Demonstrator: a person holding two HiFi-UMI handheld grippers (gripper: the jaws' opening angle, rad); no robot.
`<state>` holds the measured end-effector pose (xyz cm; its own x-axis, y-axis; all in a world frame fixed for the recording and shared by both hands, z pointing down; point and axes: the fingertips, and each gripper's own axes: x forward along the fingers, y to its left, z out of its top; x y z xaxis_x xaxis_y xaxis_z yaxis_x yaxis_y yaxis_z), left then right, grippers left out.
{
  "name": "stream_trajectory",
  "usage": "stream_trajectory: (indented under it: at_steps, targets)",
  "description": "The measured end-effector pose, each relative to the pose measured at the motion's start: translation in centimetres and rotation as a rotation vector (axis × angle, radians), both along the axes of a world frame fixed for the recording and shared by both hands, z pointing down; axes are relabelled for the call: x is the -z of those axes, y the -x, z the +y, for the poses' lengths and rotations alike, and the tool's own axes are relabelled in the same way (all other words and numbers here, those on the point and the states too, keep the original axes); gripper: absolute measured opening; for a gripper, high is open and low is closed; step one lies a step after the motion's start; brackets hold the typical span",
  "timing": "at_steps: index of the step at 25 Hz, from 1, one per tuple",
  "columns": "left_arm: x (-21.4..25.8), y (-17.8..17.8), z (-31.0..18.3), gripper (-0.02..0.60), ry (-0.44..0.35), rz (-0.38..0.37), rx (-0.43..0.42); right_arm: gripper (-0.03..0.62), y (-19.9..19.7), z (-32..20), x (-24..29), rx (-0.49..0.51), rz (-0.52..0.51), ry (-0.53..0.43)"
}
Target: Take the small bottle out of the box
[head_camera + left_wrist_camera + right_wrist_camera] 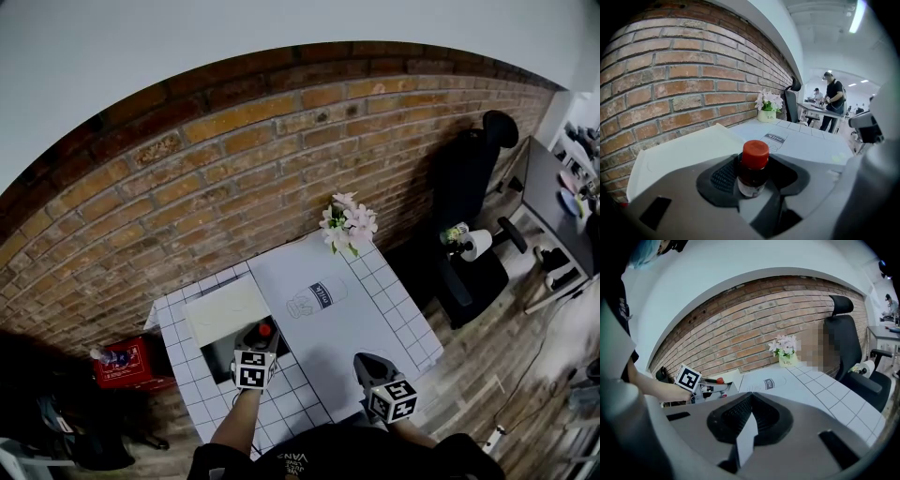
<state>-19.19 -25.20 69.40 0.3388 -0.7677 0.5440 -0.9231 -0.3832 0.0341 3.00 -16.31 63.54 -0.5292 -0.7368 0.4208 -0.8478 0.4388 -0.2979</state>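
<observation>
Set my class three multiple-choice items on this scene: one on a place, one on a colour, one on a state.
1. Where is the small bottle?
A. between the left gripper's jaws
B. beside the flowers
C. on the chair

2. What colour is its cap?
A. blue
B. red
C. white

3. The box is:
A. taped shut
B. overturned
C. open

Key:
1 A: the left gripper view shows the bottle upright between the jaws.
2 B: the cap is plainly red.
3 C: its white lid lies folded back towards the wall.
</observation>
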Motion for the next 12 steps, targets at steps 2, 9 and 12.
stream_trajectory:
  at_steps: [2,9,12]
  targets:
    - [0.3,0.2,0.1,0.209,-0.004,0.001,0.014,-0.002,0.0,-0.2,0.2,0.012,0.000,-0.003]
    - [2.0,1.3,1.1,0.209,-0.035,-0.001,0.082,-0.002,0.9,-1.0,0.8,0.082,-0.019,-0.022]
    - [2.9,2.0,1.8,0.209,-0.049,-0.005,0.113,-0.002,1.5,-1.3,1.0,0.127,-0.025,-0.031]
